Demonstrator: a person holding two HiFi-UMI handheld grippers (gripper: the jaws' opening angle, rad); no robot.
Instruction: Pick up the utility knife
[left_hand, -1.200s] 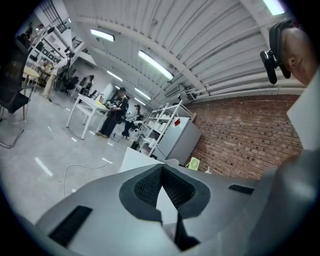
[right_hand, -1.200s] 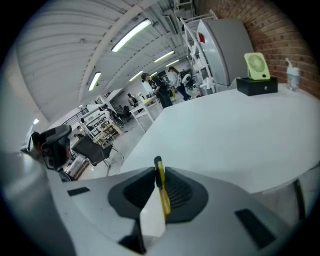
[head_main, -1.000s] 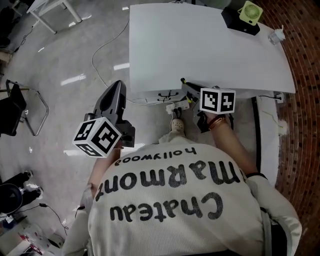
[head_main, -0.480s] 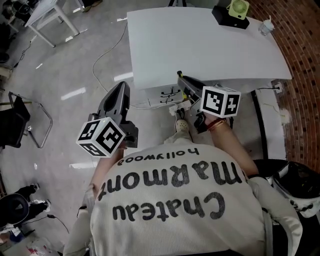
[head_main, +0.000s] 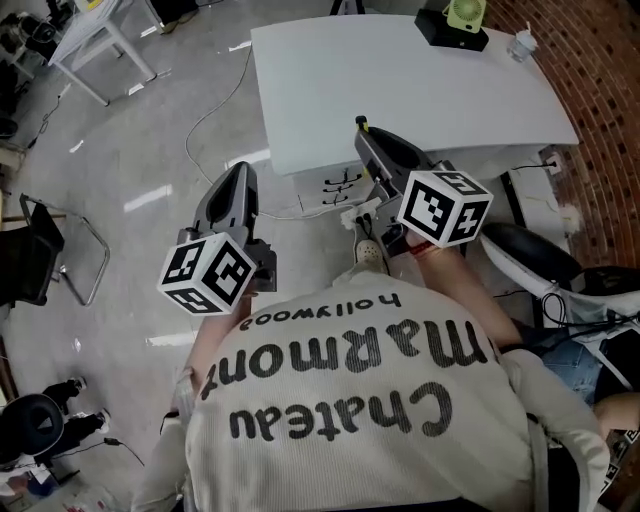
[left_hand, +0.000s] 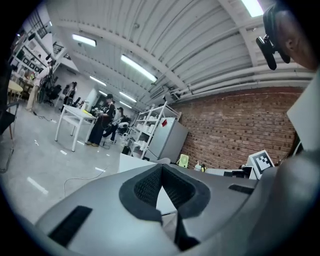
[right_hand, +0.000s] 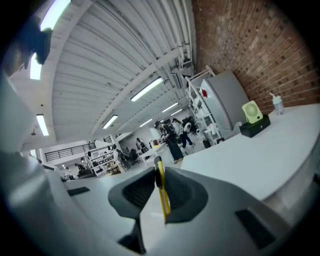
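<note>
Plainly, the right gripper view settles what the head view only hints at. There the utility knife (right_hand: 162, 200) stands almost upright between the pads of the right hand-held gripper (right_hand: 159, 176), which is clamped narrowly on it. The knife shows edge-on as a slim yellow strip with a dark cap at its upper end, and that cap rises just past the jaw tips. From the head view only that small tip can be made out, poking beyond the jaws over the near edge of the white counter (head_main: 420, 90). The knife is clear of the counter's surface, carried in the grip.

The left gripper view shows the left hand-held gripper (left_hand: 161, 169) with its jaw tips touching and nothing between them. The head view places it off the counter's left side, above the grey floor (head_main: 130, 150). A small green fan (right_hand: 252, 112) on a black box sits at the counter's far end.
</note>
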